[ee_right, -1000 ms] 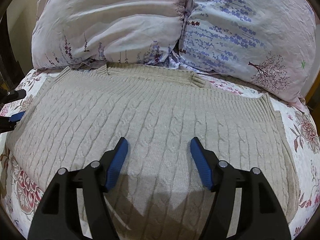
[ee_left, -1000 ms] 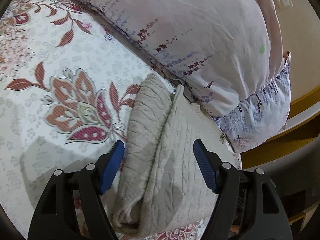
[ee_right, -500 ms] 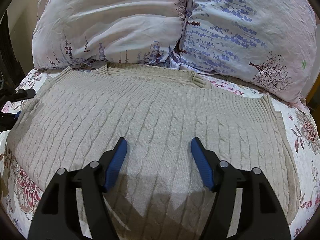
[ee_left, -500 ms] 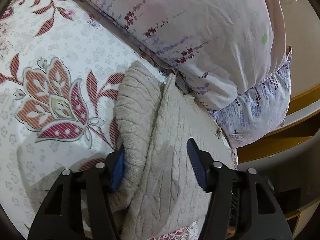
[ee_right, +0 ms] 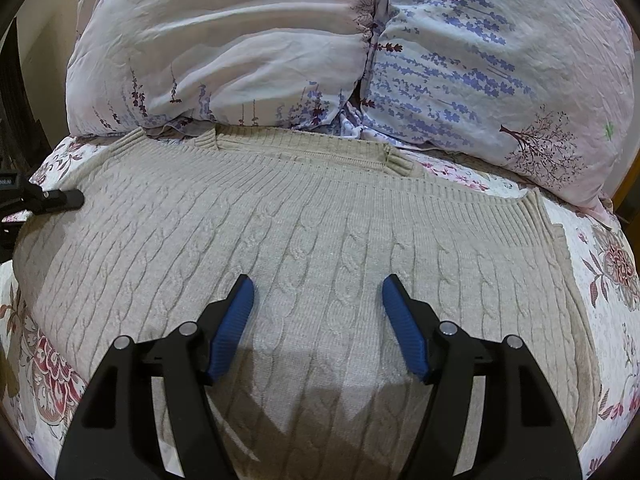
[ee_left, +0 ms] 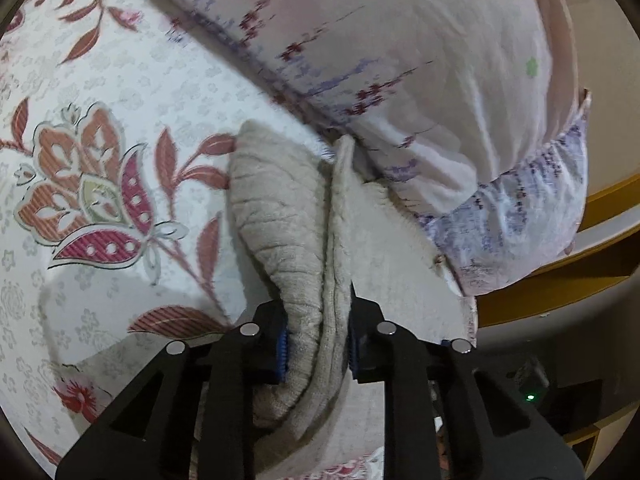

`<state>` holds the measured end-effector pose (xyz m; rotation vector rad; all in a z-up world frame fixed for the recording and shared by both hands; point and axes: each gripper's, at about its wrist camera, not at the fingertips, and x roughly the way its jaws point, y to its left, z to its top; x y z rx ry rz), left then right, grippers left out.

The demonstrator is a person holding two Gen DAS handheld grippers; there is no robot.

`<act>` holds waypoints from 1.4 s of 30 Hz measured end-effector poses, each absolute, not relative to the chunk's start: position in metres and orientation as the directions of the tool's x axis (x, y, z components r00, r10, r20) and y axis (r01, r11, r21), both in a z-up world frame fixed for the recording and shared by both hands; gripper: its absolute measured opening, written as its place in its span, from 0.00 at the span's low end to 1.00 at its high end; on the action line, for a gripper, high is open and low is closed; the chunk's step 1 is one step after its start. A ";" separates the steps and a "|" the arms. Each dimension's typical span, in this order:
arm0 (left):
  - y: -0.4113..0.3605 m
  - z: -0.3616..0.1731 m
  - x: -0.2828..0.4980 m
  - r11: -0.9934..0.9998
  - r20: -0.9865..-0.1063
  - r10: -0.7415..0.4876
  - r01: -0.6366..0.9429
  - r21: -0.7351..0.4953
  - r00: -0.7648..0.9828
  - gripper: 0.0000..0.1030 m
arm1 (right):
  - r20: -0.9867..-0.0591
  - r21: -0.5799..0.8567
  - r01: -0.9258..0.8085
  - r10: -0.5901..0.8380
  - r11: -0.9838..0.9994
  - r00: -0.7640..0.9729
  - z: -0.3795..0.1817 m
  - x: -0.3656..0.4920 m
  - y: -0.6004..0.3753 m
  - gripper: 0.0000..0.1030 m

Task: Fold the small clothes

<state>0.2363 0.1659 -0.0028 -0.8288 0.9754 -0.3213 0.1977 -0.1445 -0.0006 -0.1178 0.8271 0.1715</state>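
A beige cable-knit sweater (ee_right: 320, 216) lies spread flat on the floral bedspread (ee_right: 604, 300), its neckline toward the pillows. In the left wrist view its left side edge (ee_left: 280, 216) is bunched into a raised fold. My left gripper (ee_left: 317, 344) is closing on that fold, and the blue pads (ee_left: 282, 346) press the knit from both sides. Its black tip (ee_right: 60, 199) shows at the sweater's left edge in the right wrist view. My right gripper (ee_right: 318, 320) hangs open just above the middle of the sweater's front, with nothing between its fingers.
Two floral pillows (ee_right: 224, 48) (ee_right: 500, 60) stand against the sweater's far edge and overlap its collar area. A wooden bed frame (ee_left: 600, 208) runs beyond the pillows on the right. Bare bedspread (ee_left: 100, 120) lies left of the sweater.
My left gripper moved forward over the sweater's side edge and its jaws came together on the bunched fold, lifting it into a ridge. The right gripper stayed where it was, open.
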 end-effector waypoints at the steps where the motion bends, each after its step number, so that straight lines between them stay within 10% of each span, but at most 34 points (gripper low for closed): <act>1: 0.165 0.001 0.236 0.654 -0.588 -0.591 -0.100 -0.750 0.552 0.19 | -0.739 -0.037 -0.197 0.106 0.980 0.665 -0.001 0.197 -0.144 0.65; 16: 0.050 0.080 0.239 0.551 -0.374 -0.745 0.192 -0.812 0.553 0.17 | -0.670 0.087 -0.155 0.173 0.984 0.722 0.028 0.181 -0.198 0.65; 27: -0.111 0.036 0.237 0.654 -0.563 -0.755 0.324 -0.684 0.335 0.21 | -0.664 0.178 0.105 0.041 0.978 0.747 0.029 0.152 -0.319 0.65; 32: -0.113 0.059 0.216 0.529 -0.449 -0.849 0.463 -0.712 0.279 0.61 | -0.637 0.362 0.062 0.198 0.930 0.745 0.034 0.147 -0.343 0.65; 42: -0.018 0.053 0.217 0.781 -0.588 -0.586 0.197 -0.592 0.558 0.66 | -0.590 0.682 -0.049 0.587 0.730 0.554 0.017 0.183 -0.327 0.65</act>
